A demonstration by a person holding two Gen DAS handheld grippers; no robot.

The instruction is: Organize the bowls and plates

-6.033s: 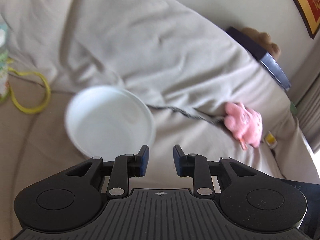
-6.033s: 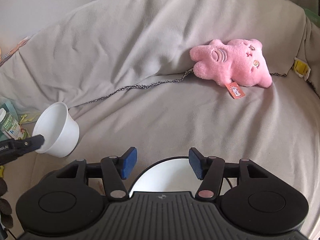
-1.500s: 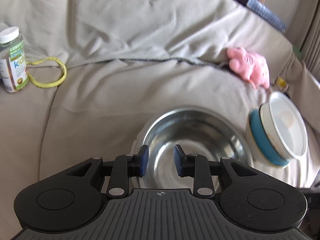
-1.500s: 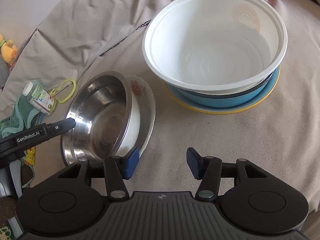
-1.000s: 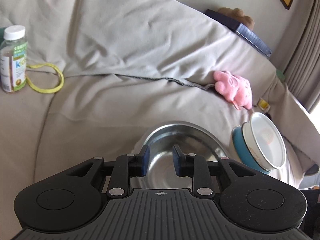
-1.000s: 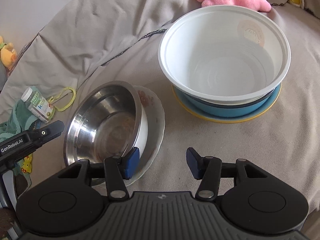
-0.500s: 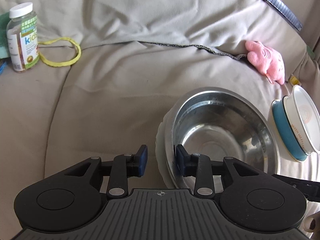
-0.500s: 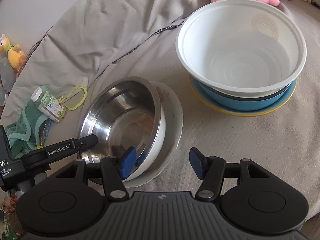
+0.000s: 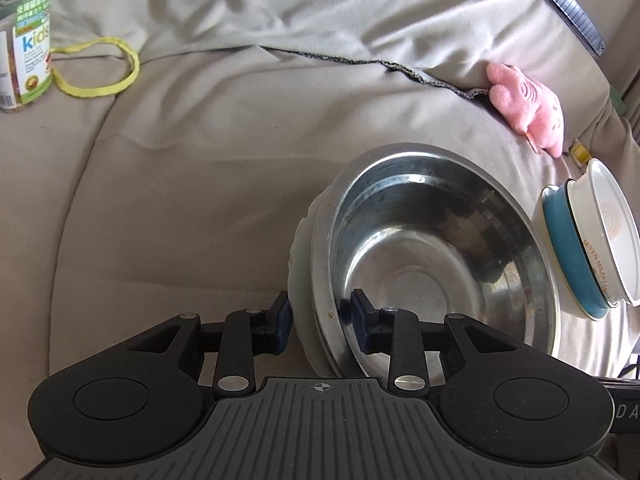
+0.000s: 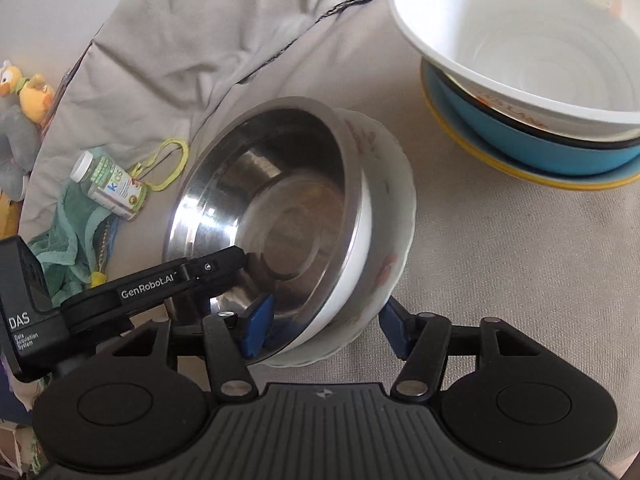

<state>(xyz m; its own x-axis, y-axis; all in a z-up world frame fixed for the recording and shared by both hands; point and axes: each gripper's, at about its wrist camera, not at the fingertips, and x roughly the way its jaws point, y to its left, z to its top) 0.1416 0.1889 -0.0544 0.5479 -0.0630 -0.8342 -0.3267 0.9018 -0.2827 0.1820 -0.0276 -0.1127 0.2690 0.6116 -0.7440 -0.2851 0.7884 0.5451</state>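
A steel bowl [image 9: 432, 264] sits nested in a white bowl and a floral white plate [image 10: 394, 216] on the sofa seat. My left gripper [image 9: 320, 322] straddles the near rim of this stack, one finger outside and one inside the steel bowl; I cannot tell if the pads touch. It shows in the right wrist view [image 10: 224, 264] too. My right gripper [image 10: 320, 320] is open, its fingers on either side of the stack's near edge. A second stack [image 10: 532, 80], white bowl on blue bowl on yellow-rimmed plate, stands to the right [image 9: 588, 240].
A pink plush toy [image 9: 528, 108] lies by the sofa back. A vitamin bottle [image 9: 24, 40] and a yellow loop [image 9: 104, 80] lie at the left, with a green cloth [image 10: 68, 236] and plush toys [image 10: 24, 108] beyond. A dark book [image 9: 568, 4] rests on the backrest.
Both grippers have moved in on the steel bowl stack. The left gripper's fingers now straddle its rim, and the right gripper's fingers have come around its near edge.
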